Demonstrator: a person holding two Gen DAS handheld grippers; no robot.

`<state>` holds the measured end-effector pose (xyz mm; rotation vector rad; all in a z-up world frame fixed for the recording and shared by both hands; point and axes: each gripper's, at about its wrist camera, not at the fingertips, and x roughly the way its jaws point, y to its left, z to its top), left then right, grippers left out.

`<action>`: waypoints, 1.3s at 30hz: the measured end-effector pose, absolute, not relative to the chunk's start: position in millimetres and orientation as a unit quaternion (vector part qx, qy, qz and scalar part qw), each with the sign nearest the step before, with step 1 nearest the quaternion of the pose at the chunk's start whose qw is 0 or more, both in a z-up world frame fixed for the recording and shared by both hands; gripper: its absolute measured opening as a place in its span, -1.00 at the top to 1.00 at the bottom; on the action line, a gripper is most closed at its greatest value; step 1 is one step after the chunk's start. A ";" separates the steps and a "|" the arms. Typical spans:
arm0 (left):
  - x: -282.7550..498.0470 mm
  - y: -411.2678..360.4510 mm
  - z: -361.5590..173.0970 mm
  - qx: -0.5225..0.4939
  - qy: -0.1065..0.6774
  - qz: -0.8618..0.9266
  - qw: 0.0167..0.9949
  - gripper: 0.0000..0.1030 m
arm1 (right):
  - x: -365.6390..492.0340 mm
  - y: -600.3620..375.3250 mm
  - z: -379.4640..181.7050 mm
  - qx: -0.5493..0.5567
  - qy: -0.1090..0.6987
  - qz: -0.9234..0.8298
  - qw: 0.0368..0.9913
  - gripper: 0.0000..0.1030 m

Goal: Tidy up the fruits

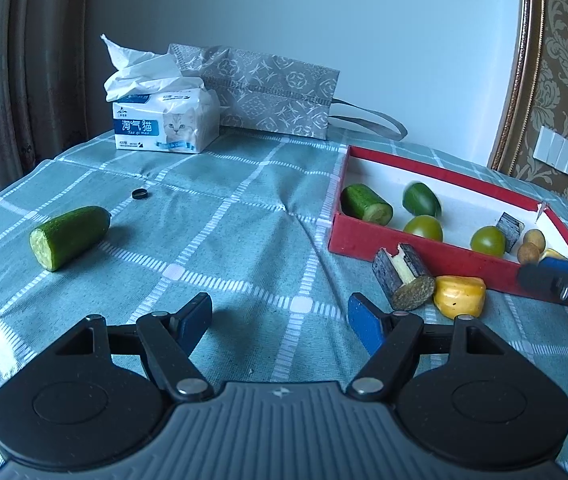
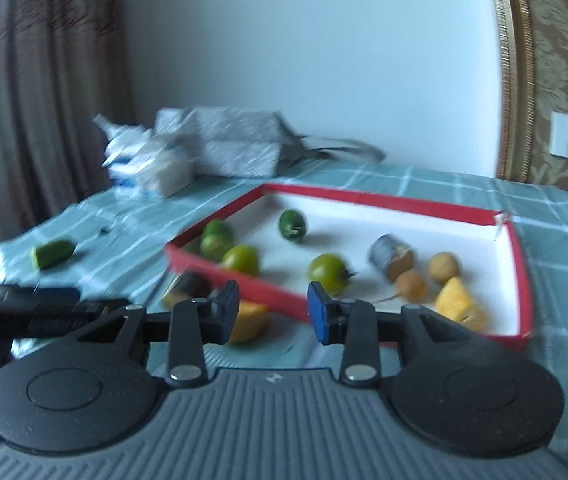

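Observation:
A red box with a white floor (image 1: 368, 240) (image 2: 388, 200) holds cucumber pieces, green tomatoes (image 1: 424, 227) (image 2: 328, 270), a dark sugarcane piece, two longans and a yellow chunk. On the cloth in front of the box lie a dark sugarcane piece (image 1: 404, 276) and a yellow chunk (image 1: 460, 296). A cucumber piece (image 1: 68, 236) (image 2: 52, 253) lies far to the left. My left gripper (image 1: 279, 320) is open and empty above the cloth. My right gripper (image 2: 273, 308) is open and empty at the box's near wall; it shows blurred in the left wrist view (image 1: 564, 280).
A tissue pack (image 1: 165, 120) and a grey patterned bag (image 1: 267, 88) stand at the back by the wall. A small black ring (image 1: 139, 194) lies on the checked green cloth (image 1: 243, 240). Curtains hang at the left.

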<state>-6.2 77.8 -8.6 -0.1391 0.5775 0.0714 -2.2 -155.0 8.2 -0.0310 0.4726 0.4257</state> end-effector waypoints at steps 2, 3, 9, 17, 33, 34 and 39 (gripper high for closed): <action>-6.1 78.2 -8.6 -0.070 0.284 0.037 0.956 -0.45 | -2.4 -146.7 3.6 -0.025 0.243 0.217 0.945 0.32; -6.0 78.4 -8.6 -0.070 0.284 0.037 0.955 -0.45 | -1.3 -144.0 1.9 -0.025 0.246 0.218 0.944 0.32; -5.9 78.1 -8.8 -0.071 0.285 0.038 0.955 -0.45 | 1.0 -131.2 -3.0 -0.025 0.251 0.223 0.941 0.01; -5.6 78.2 -9.3 -0.071 0.286 0.038 0.955 -0.45 | 14.5 -122.1 -10.0 -0.031 0.267 0.219 0.938 -0.16; -5.0 79.2 -9.3 -0.073 0.287 0.039 0.954 -0.45 | 32.9 -106.7 -17.8 -0.051 0.309 0.222 0.924 -0.16; -4.9 79.1 -9.1 -0.073 0.287 0.039 0.954 -0.45 | 33.8 -106.2 -18.1 -0.051 0.310 0.223 0.923 -0.16; -4.7 78.8 -9.2 -0.073 0.287 0.039 0.954 -0.45 | 37.6 -104.4 -18.8 -0.053 0.315 0.221 0.921 -0.18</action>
